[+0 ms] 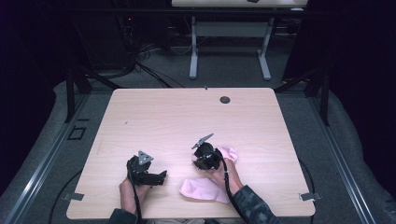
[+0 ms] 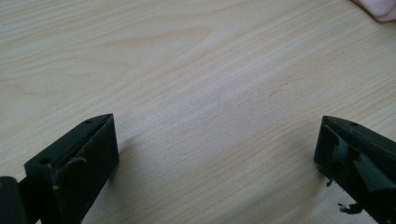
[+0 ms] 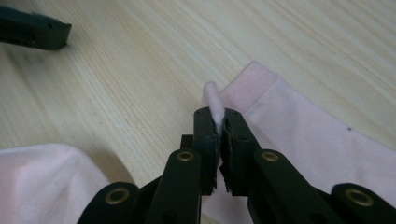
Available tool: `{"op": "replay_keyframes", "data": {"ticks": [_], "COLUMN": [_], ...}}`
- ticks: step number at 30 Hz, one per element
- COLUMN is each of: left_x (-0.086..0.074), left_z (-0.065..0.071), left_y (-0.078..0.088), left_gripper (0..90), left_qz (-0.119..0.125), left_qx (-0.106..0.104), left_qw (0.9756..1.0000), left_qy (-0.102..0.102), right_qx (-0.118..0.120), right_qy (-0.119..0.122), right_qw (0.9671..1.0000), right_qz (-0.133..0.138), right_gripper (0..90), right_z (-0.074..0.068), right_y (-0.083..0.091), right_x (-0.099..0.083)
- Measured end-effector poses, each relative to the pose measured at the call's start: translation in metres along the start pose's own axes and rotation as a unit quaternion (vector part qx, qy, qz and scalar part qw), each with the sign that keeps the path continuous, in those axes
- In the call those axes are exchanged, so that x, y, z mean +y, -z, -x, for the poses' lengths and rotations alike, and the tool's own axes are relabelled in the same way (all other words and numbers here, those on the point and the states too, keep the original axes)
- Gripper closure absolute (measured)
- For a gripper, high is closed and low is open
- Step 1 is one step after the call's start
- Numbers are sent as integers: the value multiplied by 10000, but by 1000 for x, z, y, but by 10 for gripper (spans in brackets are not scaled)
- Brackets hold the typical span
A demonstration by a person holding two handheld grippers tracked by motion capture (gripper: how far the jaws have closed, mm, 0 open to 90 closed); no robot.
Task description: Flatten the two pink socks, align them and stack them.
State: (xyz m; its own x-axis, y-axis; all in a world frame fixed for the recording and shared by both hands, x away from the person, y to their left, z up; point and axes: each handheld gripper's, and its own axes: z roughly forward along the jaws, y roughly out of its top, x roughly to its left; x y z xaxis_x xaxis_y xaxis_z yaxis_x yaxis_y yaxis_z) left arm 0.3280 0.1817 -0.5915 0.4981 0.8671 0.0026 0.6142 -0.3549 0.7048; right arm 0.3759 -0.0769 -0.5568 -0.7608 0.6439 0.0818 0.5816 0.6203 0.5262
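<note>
Pink cloth (image 1: pixel 205 189) is lying on the near right part of the table (image 1: pixel 187 116), one piece, its long axis running diagonally from the near left end up to the far right end by the right hand (image 1: pixel 224 173). One end is sitting low toward the table's near edge, the other end (image 1: pixel 229 153) is poking out beyond the right tongs (image 1: pixel 200 150). In the right gripper view the right tongs (image 3: pixel 217 122) are pinching shut on a small fold at the hemmed edge of the cloth (image 3: pixel 299 130), the fold sticking up between the pads; more pink fabric is showing at the lower left there. Left tongs (image 1: pixel 162 176) are resting low on the table just left of the cloth, apart from it, pointing toward it. In the left gripper view the left tongs (image 2: pixel 217 154) are standing wide with bare wood between them, a corner of the cloth (image 2: pixel 380 7) showing at top right. Count: one cloth, two tongs, one table, one round grommet (image 1: pixel 225 100) at the far side.
</note>
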Motion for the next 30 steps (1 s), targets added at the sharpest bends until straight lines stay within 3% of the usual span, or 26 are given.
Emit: {"op": "replay_keyframes", "data": {"ticks": [2,4,7,10,12,14,15,16,17,20,21,22,25,26,27,28,30], "left_x": [0,1,4,17,22,36,36,45,45,58,58,62,66,70,70,73,76], "left_z": [0,0,1,10,13,25,25,36,36,59,59,69,77,82,82,84,84], "left_y": [0,0,0,8,9,13,13,12,12,6,6,3,-1,-3,-3,-5,-6], "left_gripper": [0,1,7,11,12,14,14,15,17,17,16,18,26,34,49,61,88], "left_qz": [1,18,13,286,374,595,595,678,678,780,780,834,889,949,949,1080,1157], "left_qx": [-10,-56,-169,-311,-352,-606,-606,-790,-790,-1121,-1121,-1209,-1324,-1351,-1351,-1428,-1354], "left_qw": [10000,10000,9999,9991,9987,9963,9963,9944,9944,9900,9900,9883,9866,9858,9858,9837,9840], "left_qy": [-7,-5,26,-32,-34,-108,-108,-184,-184,-350,-350,-406,-341,-309,-309,-151,-66], "right_qx": [76,179,185,235,253,269,269,256,256,262,262,252,253,257,257,235,283], "right_qy": [-81,-238,-320,-432,-476,-566,-566,-556,-556,-553,-553,-532,-522,-494,-494,-446,-451], "right_qw": [9999,9989,9978,9937,9924,9873,9873,9843,9843,9780,9780,9755,9729,9694,9694,9675,9646], "right_qz": [60,366,553,1003,1109,1462,1462,1657,1657,1994,1994,2121,2240,2391,2391,2477,2581], "right_gripper": [853,854,854,854,854,854,854,853,853,853,853,853,852,852,852,852,852], "right_z": [2,7,9,14,15,16,16,16,16,13,13,10,8,4,4,1,-1], "right_y": [3,13,22,47,54,74,74,85,85,102,102,108,114,119,119,123,125], "right_x": [-1,-3,-2,1,2,5,5,8,8,13,13,16,20,23,23,26,29]}}
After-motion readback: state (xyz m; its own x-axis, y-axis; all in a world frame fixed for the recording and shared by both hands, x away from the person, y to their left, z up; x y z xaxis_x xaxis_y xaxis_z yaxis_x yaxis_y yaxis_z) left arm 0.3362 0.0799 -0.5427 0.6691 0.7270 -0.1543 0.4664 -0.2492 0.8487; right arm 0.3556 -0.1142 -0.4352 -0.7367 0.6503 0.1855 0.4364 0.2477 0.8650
